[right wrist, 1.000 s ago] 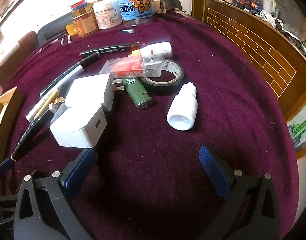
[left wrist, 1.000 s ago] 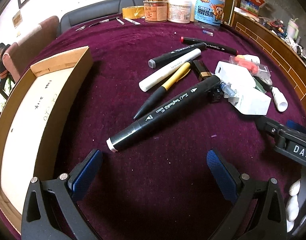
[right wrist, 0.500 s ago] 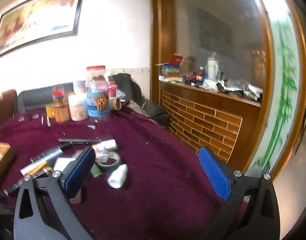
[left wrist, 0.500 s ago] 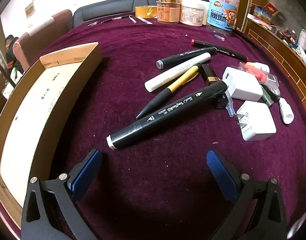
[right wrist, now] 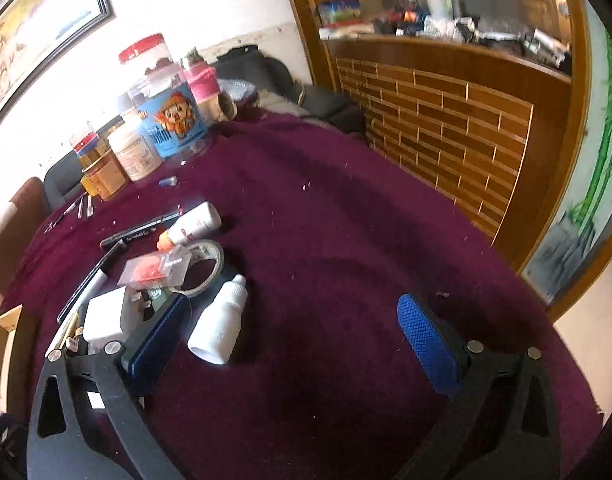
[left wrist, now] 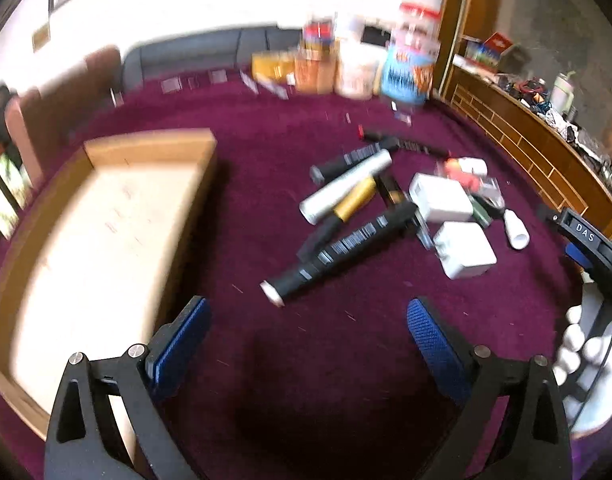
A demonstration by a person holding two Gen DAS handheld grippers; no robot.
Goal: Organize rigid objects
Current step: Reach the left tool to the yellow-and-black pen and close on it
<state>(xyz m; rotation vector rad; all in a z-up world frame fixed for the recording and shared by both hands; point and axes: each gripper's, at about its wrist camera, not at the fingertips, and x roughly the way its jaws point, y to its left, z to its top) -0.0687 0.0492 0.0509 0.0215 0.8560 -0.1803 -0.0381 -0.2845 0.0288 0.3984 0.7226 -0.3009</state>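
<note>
Both the left gripper (left wrist: 306, 344) and right gripper (right wrist: 294, 332) hang wide open and empty, so reaching into the tangled markers (left wrist: 337, 248) at frame centre could scatter them across the counter (left wrist: 345, 360).

Motion blur smears the jars (left wrist: 369, 68); wooden tray (left wrist: 150, 148) cut off left.

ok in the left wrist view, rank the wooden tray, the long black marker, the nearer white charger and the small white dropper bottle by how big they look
1. wooden tray, though nearness inflates it
2. long black marker
3. nearer white charger
4. small white dropper bottle
</note>
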